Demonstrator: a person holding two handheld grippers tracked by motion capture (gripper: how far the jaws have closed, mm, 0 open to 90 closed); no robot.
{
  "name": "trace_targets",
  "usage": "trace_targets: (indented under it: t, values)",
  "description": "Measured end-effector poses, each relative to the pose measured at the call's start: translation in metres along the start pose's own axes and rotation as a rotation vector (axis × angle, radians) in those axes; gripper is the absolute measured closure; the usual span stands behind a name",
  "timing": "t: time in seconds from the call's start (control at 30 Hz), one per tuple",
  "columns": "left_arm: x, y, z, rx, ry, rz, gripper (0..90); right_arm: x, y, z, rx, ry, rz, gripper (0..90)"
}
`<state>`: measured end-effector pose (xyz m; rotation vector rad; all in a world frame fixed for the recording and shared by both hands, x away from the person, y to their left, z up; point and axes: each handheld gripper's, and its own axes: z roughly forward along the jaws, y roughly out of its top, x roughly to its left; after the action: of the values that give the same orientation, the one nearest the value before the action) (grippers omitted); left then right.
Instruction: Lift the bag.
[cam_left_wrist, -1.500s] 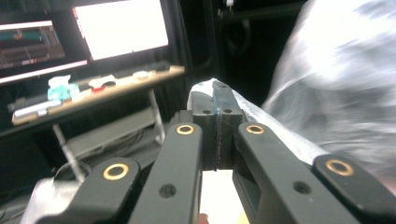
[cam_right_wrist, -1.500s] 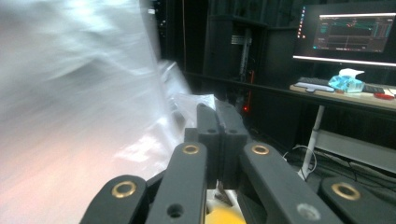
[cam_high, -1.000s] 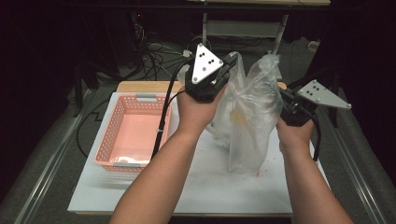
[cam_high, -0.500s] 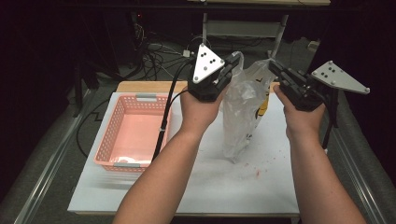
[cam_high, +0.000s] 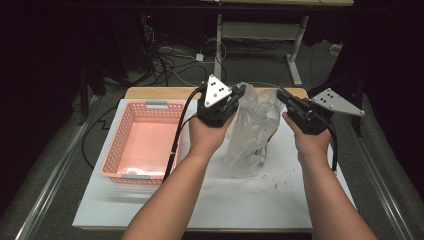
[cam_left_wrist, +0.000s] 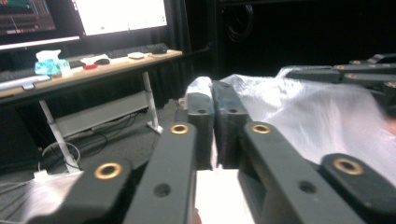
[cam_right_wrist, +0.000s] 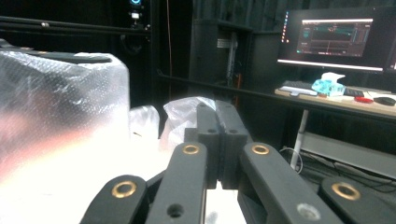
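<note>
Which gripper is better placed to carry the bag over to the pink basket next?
Left, probably. The left gripper grips the clear bag's top edge on the side nearest the pink basket. The right gripper also pinches the bag but would have to cross over.

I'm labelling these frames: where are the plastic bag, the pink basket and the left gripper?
plastic bag (cam_high: 252, 132), high view, its crinkled side
pink basket (cam_high: 129, 113), high view, left wall
left gripper (cam_high: 239, 91), high view, jaw tips
</note>
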<state>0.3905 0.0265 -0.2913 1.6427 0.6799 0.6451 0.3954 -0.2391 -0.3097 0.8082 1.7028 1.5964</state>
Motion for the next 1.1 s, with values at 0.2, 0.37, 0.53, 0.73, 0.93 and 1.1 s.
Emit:
trace_targets:
  t: [0.2,0.37,0.53,0.73,0.93,1.1]
  values:
    - [-0.002,-0.018,-0.020,0.025,-0.007,0.001,66.1,-0.003,-0.006,-0.003,0.013,-0.015,-0.003,90.0]
    - [-0.007,-0.044,-0.044,0.044,-0.010,0.000,53.7,-0.004,-0.012,-0.005,0.029,-0.013,0.001,90.0]
    - [-0.009,-0.066,-0.062,0.065,-0.032,-0.063,43.2,-0.004,-0.019,-0.005,0.049,-0.011,-0.003,90.0]
    - [-0.010,-0.081,-0.084,0.065,-0.023,-0.086,34.7,-0.005,-0.021,-0.008,0.055,-0.012,-0.003,90.0]
    - [-0.005,-0.098,-0.093,0.128,-0.035,-0.106,29.7,-0.003,-0.021,-0.011,0.055,-0.012,-0.003,90.0]
    - [-0.005,-0.110,-0.112,0.147,-0.031,-0.109,24.9,-0.004,-0.021,-0.014,0.056,-0.013,-0.010,90.0]
